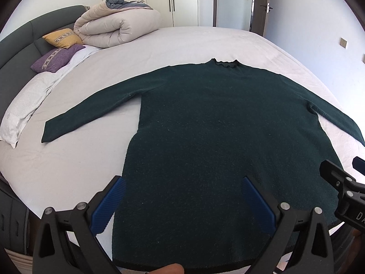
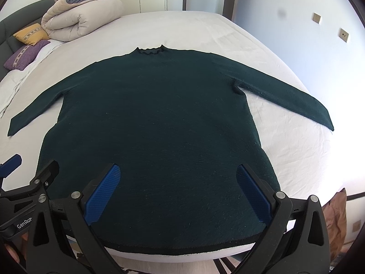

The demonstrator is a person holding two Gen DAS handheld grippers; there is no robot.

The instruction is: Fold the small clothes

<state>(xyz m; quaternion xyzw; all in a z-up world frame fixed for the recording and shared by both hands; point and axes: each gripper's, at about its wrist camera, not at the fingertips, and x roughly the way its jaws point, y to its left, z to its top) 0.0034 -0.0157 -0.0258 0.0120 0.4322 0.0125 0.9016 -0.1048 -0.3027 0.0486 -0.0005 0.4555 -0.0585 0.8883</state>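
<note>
A dark green long-sleeved sweater (image 1: 216,123) (image 2: 155,118) lies flat on the white bed, collar away from me, hem at the near edge, both sleeves spread out sideways. My left gripper (image 1: 182,182) hovers open above the hem's left part, its blue pads wide apart and holding nothing. Over the hem's right part my right gripper (image 2: 178,171) is open too, also holding nothing. Each gripper shows at the edge of the other's view.
The white bed sheet (image 1: 182,43) (image 2: 182,29) extends beyond the sweater. A rolled beige duvet (image 1: 116,27) (image 2: 79,20), a yellow pillow (image 1: 62,37) and a purple pillow (image 1: 57,57) sit at the far left by the dark headboard (image 1: 20,43). Wardrobes and a door stand behind.
</note>
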